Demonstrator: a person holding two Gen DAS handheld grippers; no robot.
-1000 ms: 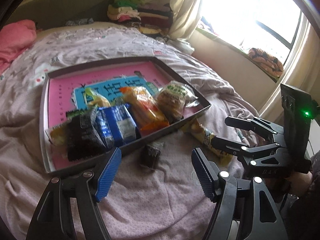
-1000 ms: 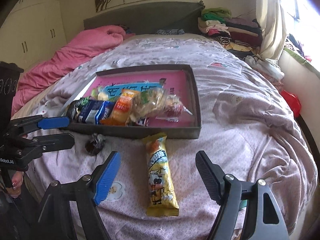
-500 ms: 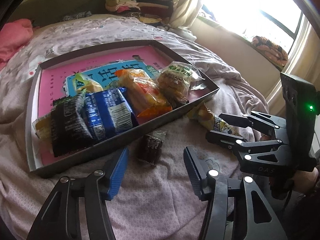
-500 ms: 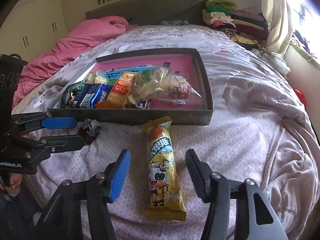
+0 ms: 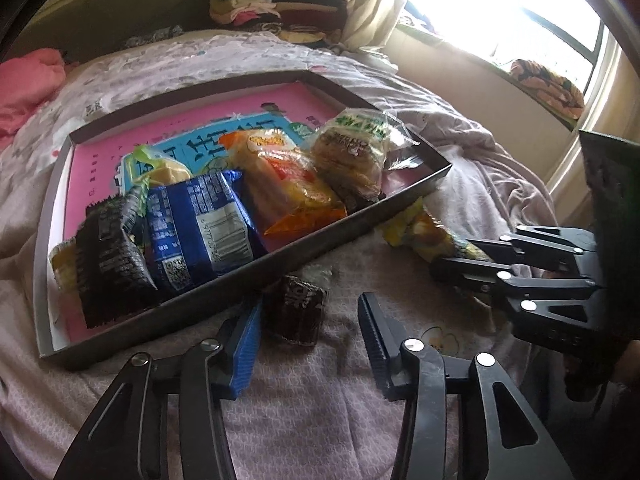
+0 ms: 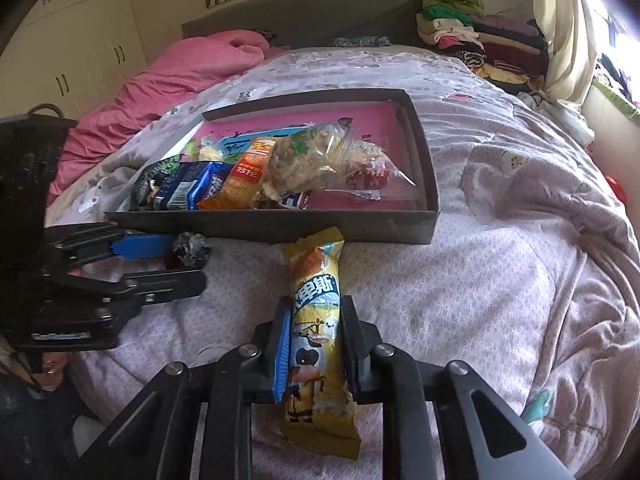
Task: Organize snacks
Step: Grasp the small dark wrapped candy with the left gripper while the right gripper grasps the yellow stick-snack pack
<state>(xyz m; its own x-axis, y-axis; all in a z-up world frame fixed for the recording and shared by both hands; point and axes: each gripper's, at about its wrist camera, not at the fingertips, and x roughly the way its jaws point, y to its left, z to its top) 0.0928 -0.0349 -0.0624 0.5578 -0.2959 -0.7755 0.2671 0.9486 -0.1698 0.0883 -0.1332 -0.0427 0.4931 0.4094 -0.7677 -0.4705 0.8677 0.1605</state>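
Note:
A dark shallow tray [image 5: 344, 236] with a pink bottom lies on the bed and holds several snack packets; it also shows in the right wrist view [image 6: 352, 228]. My left gripper [image 5: 308, 336] is open around a small dark wrapped snack [image 5: 298, 312] lying on the bedspread just in front of the tray. My right gripper [image 6: 316, 340] is shut on a long yellow snack packet [image 6: 318, 320] that lies on the bedspread, its far end against the tray wall. The yellow packet [image 5: 424, 236] and right gripper [image 5: 472, 264] also show in the left wrist view.
A pink quilt [image 6: 172, 76] is bunched at the far left of the bed. Folded clothes [image 6: 480, 40] are stacked by the headboard. A window and sill [image 5: 520, 40] are on the right. The lilac bedspread [image 6: 500, 280] is rumpled right of the tray.
Both grippers have moved forward and down. The right gripper has closed on the yellow packet. The left gripper has come around the small dark snack and narrowed a little.

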